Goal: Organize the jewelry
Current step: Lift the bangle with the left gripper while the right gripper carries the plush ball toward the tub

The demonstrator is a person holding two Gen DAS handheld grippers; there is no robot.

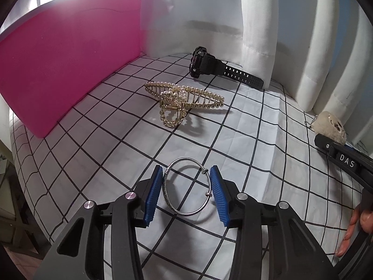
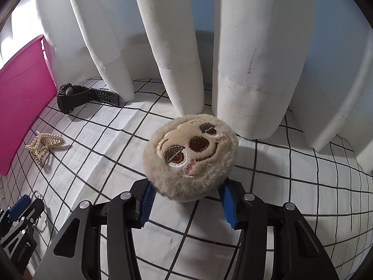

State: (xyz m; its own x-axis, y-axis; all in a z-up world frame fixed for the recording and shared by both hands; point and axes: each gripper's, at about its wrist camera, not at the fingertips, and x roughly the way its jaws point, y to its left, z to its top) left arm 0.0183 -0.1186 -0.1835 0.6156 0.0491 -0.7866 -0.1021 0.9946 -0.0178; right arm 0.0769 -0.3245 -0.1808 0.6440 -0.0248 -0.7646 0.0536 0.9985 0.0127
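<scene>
1. Pink box (image 1: 70,70) stands at 10 o'clock in the left wrist view, upright on the white black-grid cloth (image 1: 256,140); far left at 9 o'clock in the right wrist view.
2. Gold pearl hair claw (image 1: 184,102) lies on the cloth at 12 o'clock from the left gripper, just beside the box's front wall, not touching it.
3. Black digital watch (image 1: 205,65) sits beyond the claw at about 1 o'clock, on its side, strap stretched right to the white curtain (image 1: 256,35) hem.
4. Left gripper (image 1: 186,194): jaws part open, blue pads either side of the silver bangle (image 1: 186,186). Left pad looks touching the bangle's edge, right pad just beside its small bead; cannot tell if it is actually clamped. Bangle tilted, lower rim on the cloth.
5. Right gripper (image 2: 186,201): jaws wide, blue pads pressed into the lower sides of the plush sloth-face charm (image 2: 191,154), gripping it. Face up toward the camera, charm at 12 o'clock from the jaws, close to the curtain folds.
6. In the left wrist view the charm shows at 3 o'clock with a small ball chain (image 1: 310,121) on its left side; bare fingers of the person's hand (image 1: 354,231) at 4 o'clock on the right gripper's handle.
7. Left gripper shows at 8 o'clock in the right wrist view, bangle partly hidden.
</scene>
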